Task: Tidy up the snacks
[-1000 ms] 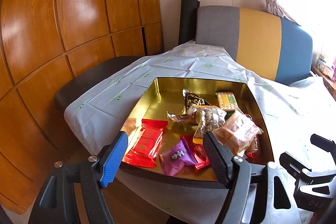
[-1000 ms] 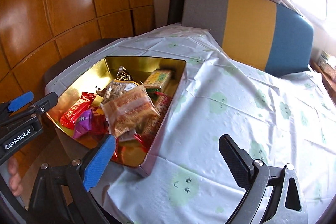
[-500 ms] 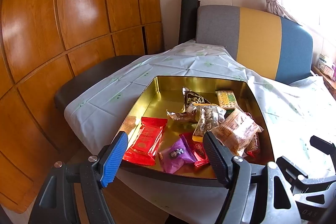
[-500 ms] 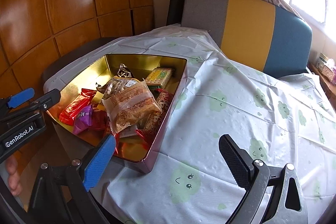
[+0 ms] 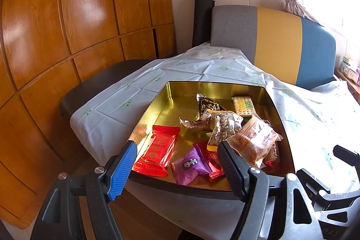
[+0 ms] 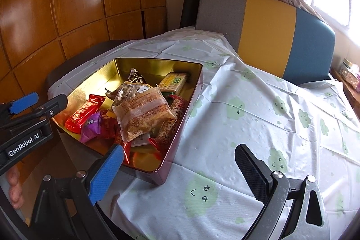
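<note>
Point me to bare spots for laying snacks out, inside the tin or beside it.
Free: pale cloud-print tablecloth right of the gold rectangular tin, and the tin's far-left floor. Crowded: the tin's near-right, under the clear crispy-cake packet.

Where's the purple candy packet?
In the left wrist view, the purple packet lies near the front of the gold tin, between the red packet and a smaller red wrapper.

Open gold tin (image 5: pixel 171 93) on tablecloth, wrapped snacks (image 5: pixel 227 127) piled inside
</note>
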Action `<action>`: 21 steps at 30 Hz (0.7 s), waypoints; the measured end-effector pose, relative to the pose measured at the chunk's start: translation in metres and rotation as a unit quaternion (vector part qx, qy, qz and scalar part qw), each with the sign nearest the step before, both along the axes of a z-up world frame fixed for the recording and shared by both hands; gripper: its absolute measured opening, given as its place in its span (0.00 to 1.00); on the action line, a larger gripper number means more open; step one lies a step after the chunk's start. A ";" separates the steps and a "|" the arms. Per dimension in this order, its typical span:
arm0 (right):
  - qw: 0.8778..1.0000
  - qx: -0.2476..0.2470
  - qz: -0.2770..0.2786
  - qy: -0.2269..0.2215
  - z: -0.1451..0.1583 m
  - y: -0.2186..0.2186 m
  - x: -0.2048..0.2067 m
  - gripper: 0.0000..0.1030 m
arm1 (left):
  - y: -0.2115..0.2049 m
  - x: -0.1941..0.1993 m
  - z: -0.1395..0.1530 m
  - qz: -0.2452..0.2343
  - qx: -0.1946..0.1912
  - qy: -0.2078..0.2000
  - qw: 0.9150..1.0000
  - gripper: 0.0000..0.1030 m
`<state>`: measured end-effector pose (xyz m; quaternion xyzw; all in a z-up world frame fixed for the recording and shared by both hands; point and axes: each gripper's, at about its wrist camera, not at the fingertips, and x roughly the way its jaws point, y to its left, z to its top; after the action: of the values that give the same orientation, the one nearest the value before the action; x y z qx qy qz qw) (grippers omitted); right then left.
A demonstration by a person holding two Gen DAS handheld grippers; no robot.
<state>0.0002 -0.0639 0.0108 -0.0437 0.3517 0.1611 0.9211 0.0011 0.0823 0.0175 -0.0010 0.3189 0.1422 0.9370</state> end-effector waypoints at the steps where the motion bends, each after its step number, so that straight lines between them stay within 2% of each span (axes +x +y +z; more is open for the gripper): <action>1: 1.000 0.000 0.000 -0.001 0.000 0.000 0.000 0.97 | 0.000 0.000 0.000 0.001 0.000 0.000 1.000 0.73; 21: 1.000 -0.004 0.003 -0.005 0.003 0.001 -0.002 0.98 | 0.000 0.000 0.003 -0.002 0.001 -0.002 1.000 0.73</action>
<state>-0.0017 -0.0631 0.0137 -0.0488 0.3476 0.1624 0.9222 0.0013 0.0824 0.0201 0.0005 0.3164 0.1411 0.9381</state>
